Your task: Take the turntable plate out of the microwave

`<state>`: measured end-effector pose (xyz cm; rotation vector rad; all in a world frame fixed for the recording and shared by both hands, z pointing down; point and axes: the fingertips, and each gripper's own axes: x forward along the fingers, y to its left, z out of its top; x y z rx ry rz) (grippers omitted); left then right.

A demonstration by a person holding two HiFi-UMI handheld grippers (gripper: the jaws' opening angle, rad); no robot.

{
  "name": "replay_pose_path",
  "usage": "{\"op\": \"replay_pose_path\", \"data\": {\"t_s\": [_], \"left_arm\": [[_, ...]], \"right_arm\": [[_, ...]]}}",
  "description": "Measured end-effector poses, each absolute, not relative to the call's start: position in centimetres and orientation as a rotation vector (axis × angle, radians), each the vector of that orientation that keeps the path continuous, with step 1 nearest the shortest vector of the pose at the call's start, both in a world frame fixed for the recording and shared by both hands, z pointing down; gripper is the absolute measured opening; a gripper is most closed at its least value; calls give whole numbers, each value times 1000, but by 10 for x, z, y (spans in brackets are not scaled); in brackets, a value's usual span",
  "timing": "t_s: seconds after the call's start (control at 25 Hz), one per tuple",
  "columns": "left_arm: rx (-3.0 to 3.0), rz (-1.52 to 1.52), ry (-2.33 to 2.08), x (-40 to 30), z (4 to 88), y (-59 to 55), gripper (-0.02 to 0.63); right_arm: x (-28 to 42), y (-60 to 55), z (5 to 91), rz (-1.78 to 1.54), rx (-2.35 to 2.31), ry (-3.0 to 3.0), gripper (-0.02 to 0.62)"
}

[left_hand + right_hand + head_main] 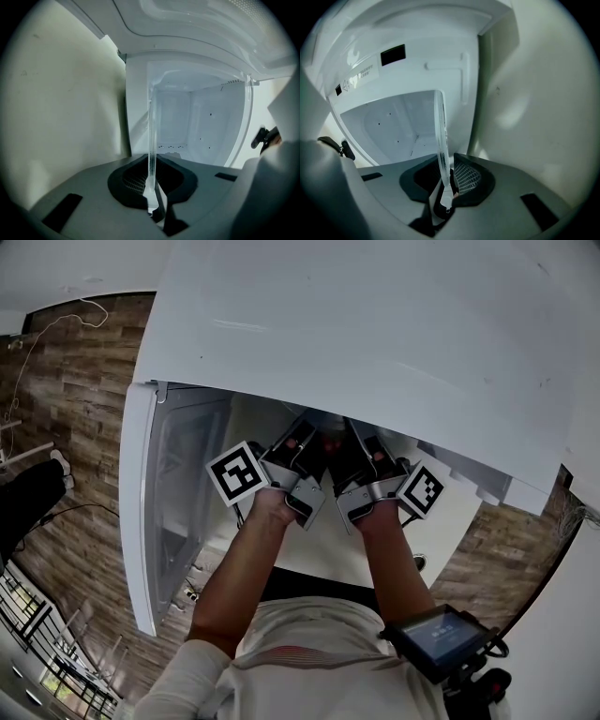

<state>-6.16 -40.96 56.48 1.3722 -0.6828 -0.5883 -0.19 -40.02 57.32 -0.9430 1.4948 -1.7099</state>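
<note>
The clear glass turntable plate [151, 140] shows edge-on, as a thin strip running from the jaws into the white microwave cavity [201, 122]. My left gripper [152, 190] is shut on its near rim. In the right gripper view the same plate [440, 133] passes between the jaws of my right gripper [445, 183], which stand a little apart from the glass. From the head view, both the left gripper [302, 442] and the right gripper [361, 446] reach side by side into the cavity opening, with their tips hidden under the microwave top [375, 334].
The microwave door [178, 512] hangs open at the left. The cavity's side walls sit close on each outer side of the grippers, with the left wall [61, 103] and the right wall [534, 108]. A wood-plank floor [75, 399] lies below.
</note>
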Motion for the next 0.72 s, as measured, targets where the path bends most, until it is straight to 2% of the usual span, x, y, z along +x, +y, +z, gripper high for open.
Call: {"op": "replay_pose_path", "data": {"t_s": [0.2, 0.72], "left_arm": [[1378, -612, -673, -63, 563, -408, 38], [1391, -666, -641, -61, 555, -407, 38]], "right_arm": [[-3, -400, 566, -1660, -957, 1565, 35], [-1, -401, 554, -1601, -962, 1643, 35]]}}
